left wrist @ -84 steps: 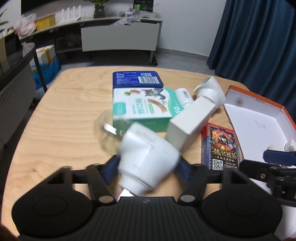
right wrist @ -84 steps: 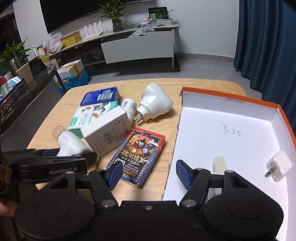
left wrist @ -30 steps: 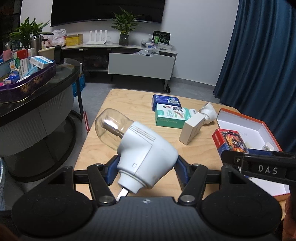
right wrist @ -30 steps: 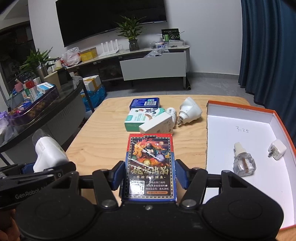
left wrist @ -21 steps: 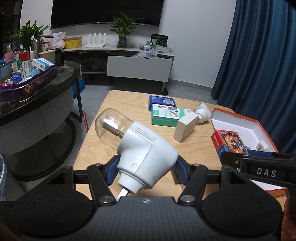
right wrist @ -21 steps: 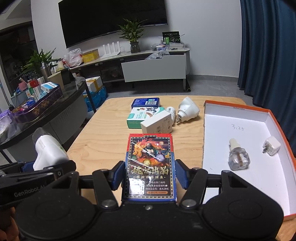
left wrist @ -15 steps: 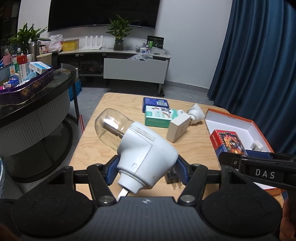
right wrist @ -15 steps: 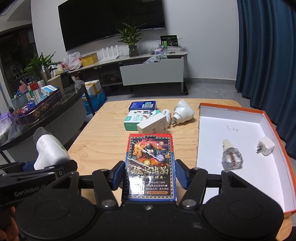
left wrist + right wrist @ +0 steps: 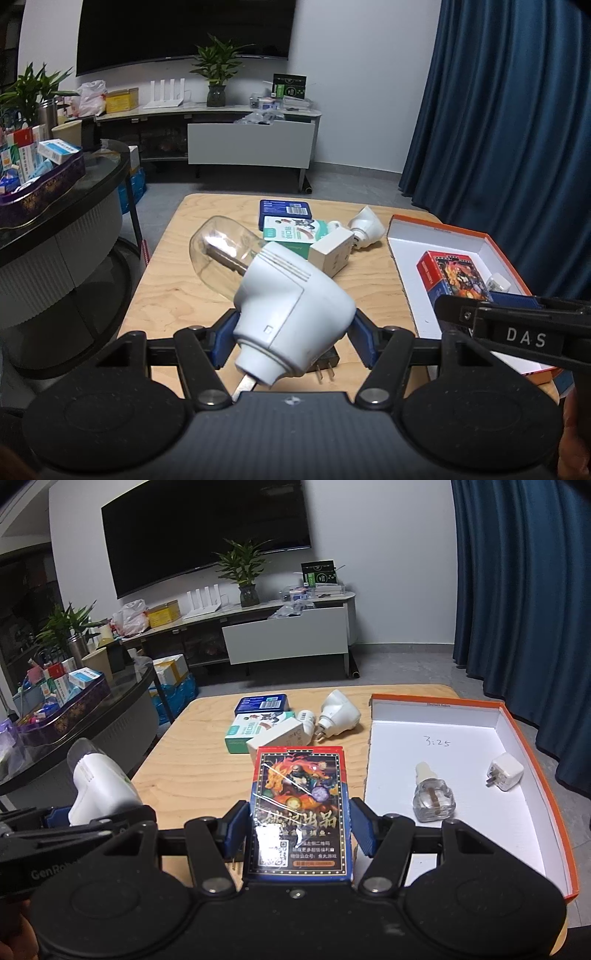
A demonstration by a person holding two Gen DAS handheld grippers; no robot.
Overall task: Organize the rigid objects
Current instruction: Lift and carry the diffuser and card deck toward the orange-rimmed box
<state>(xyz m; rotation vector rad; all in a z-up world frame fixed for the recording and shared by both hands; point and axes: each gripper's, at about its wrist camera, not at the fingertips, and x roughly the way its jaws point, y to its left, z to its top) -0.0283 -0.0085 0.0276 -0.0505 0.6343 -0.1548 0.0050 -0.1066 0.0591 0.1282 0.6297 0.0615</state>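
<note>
We clamp the plug-in (image 9: 291, 310) in the left gripper (image 9: 293, 338), raised over the table (image 9: 177, 295). The right gripper (image 9: 299, 830) grips the card box (image 9: 301, 808) beside the tray (image 9: 461, 775), which contains a bottle (image 9: 432, 797) and charger (image 9: 506, 771).

Both tongs, left (image 9: 291, 341) and right (image 9: 299, 829), are matte black plastic with two round discs on the body, angled link bars with silver screws, blue pads inside the fingers (image 9: 221, 341), white "DAS" lettering on one side and "GenRob" on the other.
</note>
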